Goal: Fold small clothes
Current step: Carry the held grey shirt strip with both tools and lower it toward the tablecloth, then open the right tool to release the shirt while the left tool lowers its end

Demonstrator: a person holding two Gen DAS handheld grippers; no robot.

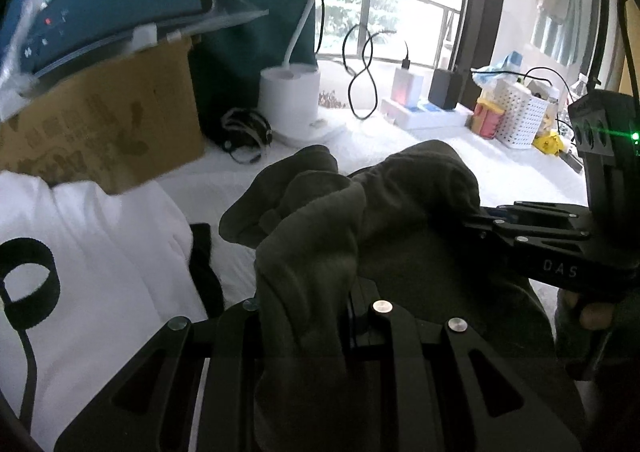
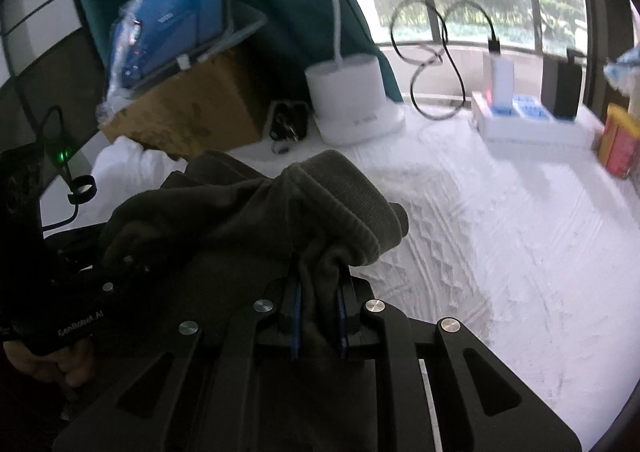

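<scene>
Dark olive cloth, a small garment [image 2: 256, 212] with a ribbed edge, is held bunched in the centre of both views, above the white tabletop [image 2: 500, 220]. The right tool [image 2: 318, 304] is clenched on a fold of it between the blue pads. The left tool [image 1: 308, 316] is also clenched on the garment, the cloth draped over its fingers. A cardboard box [image 1: 104, 128] is seen at the upper left, a white lamp base [image 2: 352, 108] behind.
</scene>
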